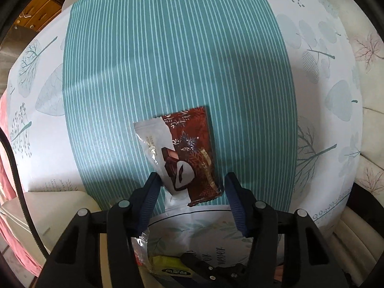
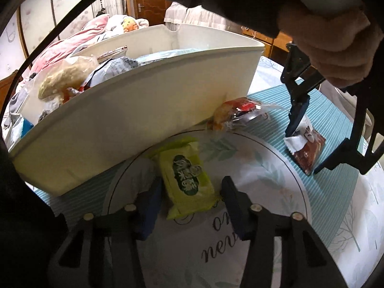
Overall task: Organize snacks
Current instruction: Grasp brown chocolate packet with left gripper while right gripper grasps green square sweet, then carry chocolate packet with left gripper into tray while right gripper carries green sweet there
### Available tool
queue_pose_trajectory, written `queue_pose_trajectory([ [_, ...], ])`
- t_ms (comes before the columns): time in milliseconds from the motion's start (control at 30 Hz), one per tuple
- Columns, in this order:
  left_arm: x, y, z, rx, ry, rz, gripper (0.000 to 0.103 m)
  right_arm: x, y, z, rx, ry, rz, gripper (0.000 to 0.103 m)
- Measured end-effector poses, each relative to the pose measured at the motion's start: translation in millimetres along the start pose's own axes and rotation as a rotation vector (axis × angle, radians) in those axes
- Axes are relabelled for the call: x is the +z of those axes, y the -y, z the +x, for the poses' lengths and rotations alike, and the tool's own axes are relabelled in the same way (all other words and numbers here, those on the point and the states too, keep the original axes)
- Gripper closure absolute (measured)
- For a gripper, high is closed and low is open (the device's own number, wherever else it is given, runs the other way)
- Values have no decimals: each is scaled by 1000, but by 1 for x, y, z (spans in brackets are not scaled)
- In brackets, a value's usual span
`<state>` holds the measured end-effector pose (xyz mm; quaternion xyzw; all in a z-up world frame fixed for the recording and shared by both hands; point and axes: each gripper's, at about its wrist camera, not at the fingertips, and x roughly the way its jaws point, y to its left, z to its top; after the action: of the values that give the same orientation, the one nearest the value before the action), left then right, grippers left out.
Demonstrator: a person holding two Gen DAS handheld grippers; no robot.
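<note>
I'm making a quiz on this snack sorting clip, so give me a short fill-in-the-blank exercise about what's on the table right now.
1. The left hand-held gripper straddles a brown and ____ chocolate packet.
2. The right hand-held gripper straddles a ____ snack packet.
3. That packet lies on a round ____ printed with leaves.
4. The white bin already holds ____.

Missing words: white; green; mat; snacks

chocolate wrapper (image 1: 189,153): glossy foil | bin (image 2: 134,110): matt plastic | tablecloth (image 1: 168,60): smooth
</note>
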<state>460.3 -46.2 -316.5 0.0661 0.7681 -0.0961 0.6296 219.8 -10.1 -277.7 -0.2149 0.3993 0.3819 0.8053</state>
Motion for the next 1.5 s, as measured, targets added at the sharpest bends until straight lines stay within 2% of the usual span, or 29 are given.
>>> queue_pose_trajectory([
  [67, 2, 1, -1, -1, 9, -2, 49, 0, 2, -1, 3, 2, 12, 64],
  [167, -7, -4, -4, 24, 31, 4, 59, -1, 4, -3, 4, 2, 30, 65],
  [267, -12, -8, -7, 15, 46, 3, 65, -4, 7, -7, 2, -9, 55, 65],
  [433, -13, -16, -12, -36, 68, -28, 67, -12, 12, -15, -18, -32, 115, 65],
  [567, -29, -27, -29, -127, 138, -26, 67, -23, 23, -27, -43, -60, 182, 65],
  [767, -54, -27, -67, -195, 230, 1, 67, -35, 30, -48, -96, -91, 301, 65],
  [1000, -102, -39, -116, -271, 341, 26, 67, -39, 37, -87, -165, -58, 514, 65],
  [1067, -114, -31, -130, -288, 378, 29, 67, -35, 36, -96, -180, -38, 589, 65],
  [1267, -169, -58, -154, -321, 415, 1, 67, -24, 25, -119, -207, 9, 800, 65],
  [1500, -247, -108, -161, -358, 468, -48, 67, -21, -2, -140, -242, 27, 925, 65],
])
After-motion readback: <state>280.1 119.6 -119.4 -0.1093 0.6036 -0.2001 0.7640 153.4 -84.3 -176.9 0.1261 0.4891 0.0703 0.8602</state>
